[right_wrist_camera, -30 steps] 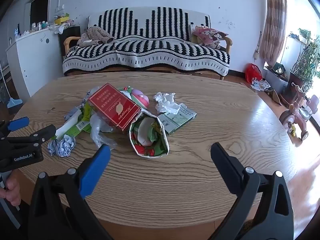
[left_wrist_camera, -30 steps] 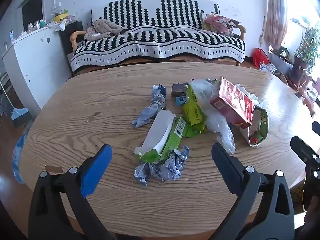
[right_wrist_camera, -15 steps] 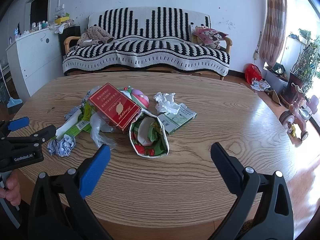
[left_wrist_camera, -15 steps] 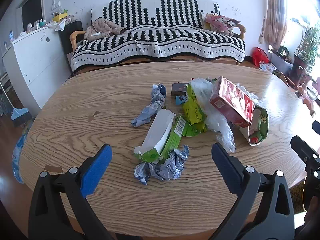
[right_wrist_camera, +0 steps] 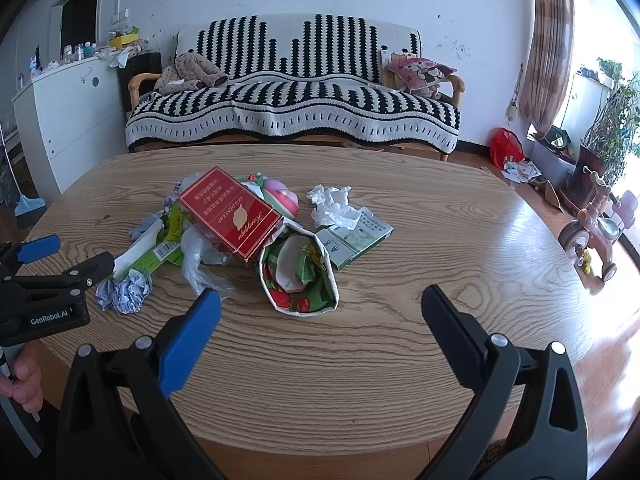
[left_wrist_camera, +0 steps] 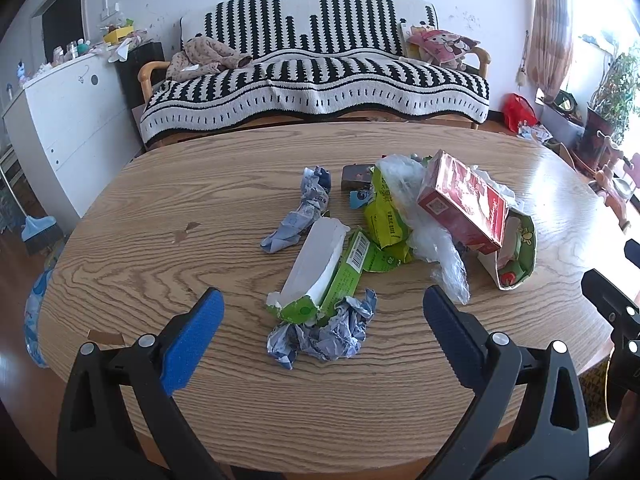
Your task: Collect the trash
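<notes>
This is a lived-in home sitting room. A wooden-armed sofa [right_wrist_camera: 292,108] draped in a black-and-white striped throw fills the upper centre, with a pink cartoon cushion [right_wrist_camera: 418,72] at its right end. A white cabinet [right_wrist_camera: 68,120] cluttered on top stands at the upper left. At the right edge are a patterned curtain [right_wrist_camera: 548,48], potted plants [right_wrist_camera: 612,120] and a child's tricycle [right_wrist_camera: 596,232] (on glossy wood flooring). An oval wooden table [right_wrist_camera: 400,340] fills the foreground.
</notes>
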### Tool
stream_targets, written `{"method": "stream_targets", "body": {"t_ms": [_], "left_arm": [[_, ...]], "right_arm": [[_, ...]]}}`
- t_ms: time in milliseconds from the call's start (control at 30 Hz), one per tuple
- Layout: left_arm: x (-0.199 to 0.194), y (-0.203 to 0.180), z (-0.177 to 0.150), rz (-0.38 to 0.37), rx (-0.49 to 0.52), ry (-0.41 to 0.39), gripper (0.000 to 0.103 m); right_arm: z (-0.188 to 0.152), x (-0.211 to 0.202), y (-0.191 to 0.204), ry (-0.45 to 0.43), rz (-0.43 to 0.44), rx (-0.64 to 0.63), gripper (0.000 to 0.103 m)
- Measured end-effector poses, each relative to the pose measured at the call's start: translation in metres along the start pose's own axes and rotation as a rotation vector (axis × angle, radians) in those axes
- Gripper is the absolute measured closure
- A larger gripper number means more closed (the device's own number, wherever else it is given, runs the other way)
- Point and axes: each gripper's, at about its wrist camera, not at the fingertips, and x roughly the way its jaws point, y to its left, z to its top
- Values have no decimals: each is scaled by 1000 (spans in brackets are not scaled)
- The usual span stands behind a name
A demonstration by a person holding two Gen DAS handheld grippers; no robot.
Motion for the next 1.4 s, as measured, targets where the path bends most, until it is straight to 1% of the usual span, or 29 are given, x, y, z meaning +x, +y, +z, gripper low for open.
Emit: {"method": "stream_targets", "body": {"t_ms": [1400], "left_arm": [[4, -4, -6, -1, 5, 7, 6]], "right_arm": [[1, -4, 0, -9, 1, -3, 6]]}}
